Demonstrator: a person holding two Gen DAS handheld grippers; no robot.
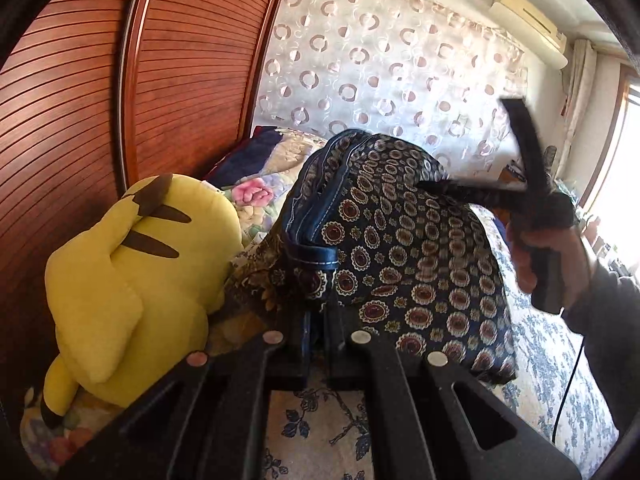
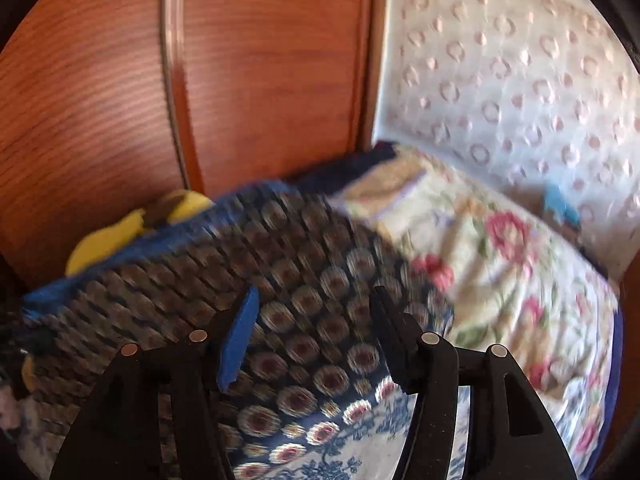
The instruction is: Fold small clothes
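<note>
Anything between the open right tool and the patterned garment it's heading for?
Nothing. In the right wrist view the open right tool frames the patterned garment directly, fingers spread with cloth showing through the gap. Blur hides whether they touch.

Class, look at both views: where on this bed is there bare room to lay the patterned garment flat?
Free: blue-floral sheet right of the garment, and below it by the left claw. Crowded: yellow plush on its left, flowered quilt behind.
</note>
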